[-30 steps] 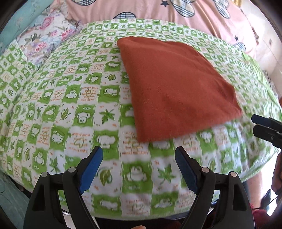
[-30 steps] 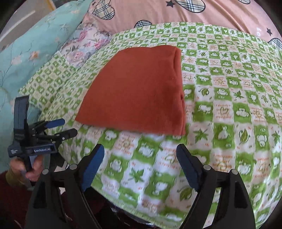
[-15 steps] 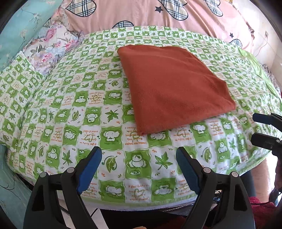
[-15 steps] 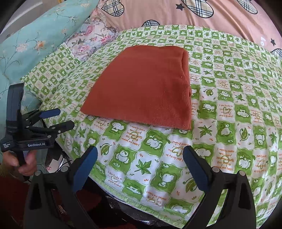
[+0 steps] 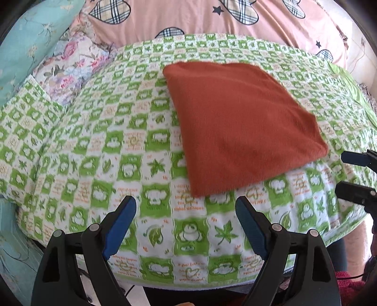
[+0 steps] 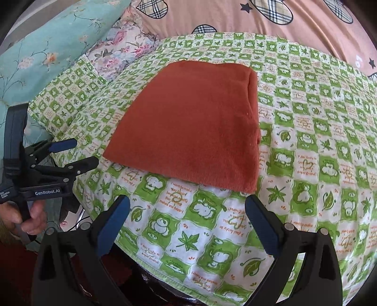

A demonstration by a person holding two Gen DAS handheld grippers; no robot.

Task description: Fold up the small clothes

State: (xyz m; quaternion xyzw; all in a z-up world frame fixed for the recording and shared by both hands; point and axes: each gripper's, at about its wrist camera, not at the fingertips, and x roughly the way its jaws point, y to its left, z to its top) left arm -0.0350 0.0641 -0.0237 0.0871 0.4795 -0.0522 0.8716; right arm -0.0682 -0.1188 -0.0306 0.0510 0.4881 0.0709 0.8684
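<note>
Both tongs stand released and carry nothing: the left tongs (image 5: pixel 186 219) and the right tongs (image 6: pixel 187 220) each show blue pads spread wide, held off the near edge of the bed. The left tongs also appear at the left of the right wrist view, gripped in a hand (image 6: pixel 26 216). A rust-orange folded cloth (image 6: pixel 193 124) lies flat on the green-and-white checked cover (image 6: pixel 318 153), toward its middle, apart from both tongs. The cover is printed with frogs, leaves and small text, and drapes over the near edge. Beyond it, at the far side, lies pink bedding (image 5: pixel 188 16) with plaid hearts and stars. At far left sit a floral pillow (image 6: pixel 122 49) and a pale teal flowered cushion (image 6: pixel 54 44). The left wrist view is blurred.
</note>
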